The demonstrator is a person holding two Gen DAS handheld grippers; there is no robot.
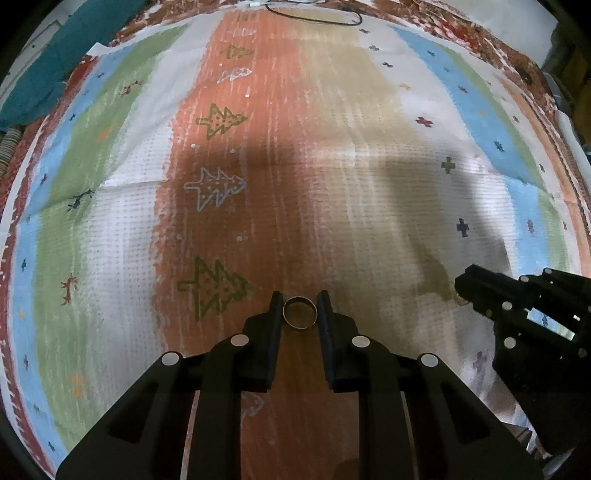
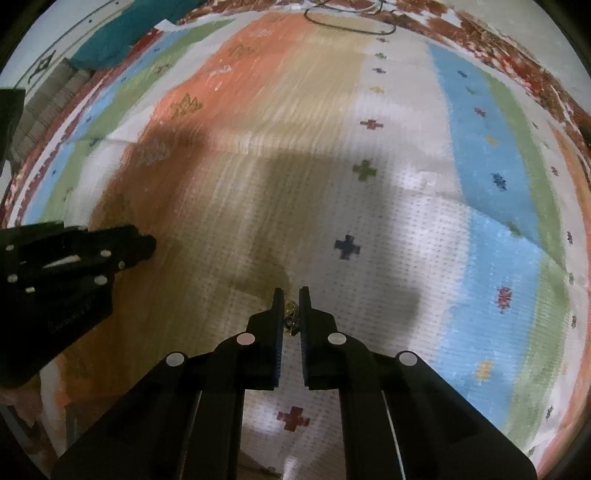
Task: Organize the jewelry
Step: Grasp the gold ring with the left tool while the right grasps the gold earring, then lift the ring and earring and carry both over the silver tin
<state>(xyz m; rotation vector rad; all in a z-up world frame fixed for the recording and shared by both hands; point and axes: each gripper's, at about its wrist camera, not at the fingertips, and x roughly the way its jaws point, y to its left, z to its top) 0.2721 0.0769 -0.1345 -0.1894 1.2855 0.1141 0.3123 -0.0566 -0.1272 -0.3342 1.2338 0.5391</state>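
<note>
In the left wrist view my left gripper point(image 1: 300, 304) is shut on a plain metal ring point(image 1: 300, 312), held between the fingertips just above the striped cloth point(image 1: 332, 166). In the right wrist view my right gripper point(image 2: 291, 300) is shut on a small gold piece of jewelry point(image 2: 291, 314), pinched between the tips; its shape is too small to tell. The right gripper also shows at the right edge of the left wrist view point(image 1: 461, 286). The left gripper shows at the left edge of the right wrist view point(image 2: 147, 243).
The striped cloth with small tree and cross motifs covers the whole surface point(image 2: 369, 184). A thin black cord point(image 1: 314, 14) lies at its far edge. A teal fabric point(image 1: 74, 48) lies beyond the far left corner.
</note>
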